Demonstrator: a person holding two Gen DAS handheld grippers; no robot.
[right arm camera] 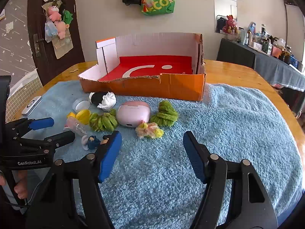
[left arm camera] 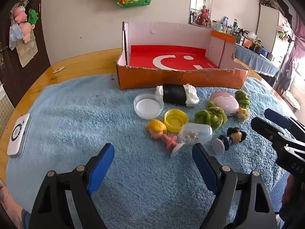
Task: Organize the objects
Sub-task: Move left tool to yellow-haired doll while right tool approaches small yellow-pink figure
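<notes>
Facing the clutter: small things lie bunched on the blue towel (left arm camera: 76,118) just in front of the orange cardboard box (left arm camera: 171,78).
Task things: a black roll with white ends (left arm camera: 176,94), a clear lid (left arm camera: 148,106), a yellow cap (left arm camera: 175,120), a pink case (right arm camera: 133,113), green yarn bundles (right arm camera: 103,121), a clear capsule (left arm camera: 196,132), a blonde doll (left arm camera: 160,131) and a dark-haired figurine (left arm camera: 231,136).
Box: open on top, its red floor with a white crescent and dot; the near wall is low with a torn upper edge, while the far and side walls stand taller.
My left gripper (left arm camera: 153,157): jaws wide, nothing between the blue pads, tilted down over bare towel, just short of the doll and capsule.
My right gripper (right arm camera: 152,149): jaws apart, holding nothing, over bare towel just short of a pale yellow-pink tuft (right arm camera: 149,130).
Open room: wide bare towel to the right of the pile in the right wrist view and to its left in the left wrist view.
Edges: the towel ends short of the wooden counter (right arm camera: 238,74) rim; a white device (left arm camera: 18,135) lies at the towel's left edge.
Writing: "GenRobot.AI" on my left gripper's body; "MEC" and "ECO" on a green bag (right arm camera: 159,0) hanging on the wall.
</notes>
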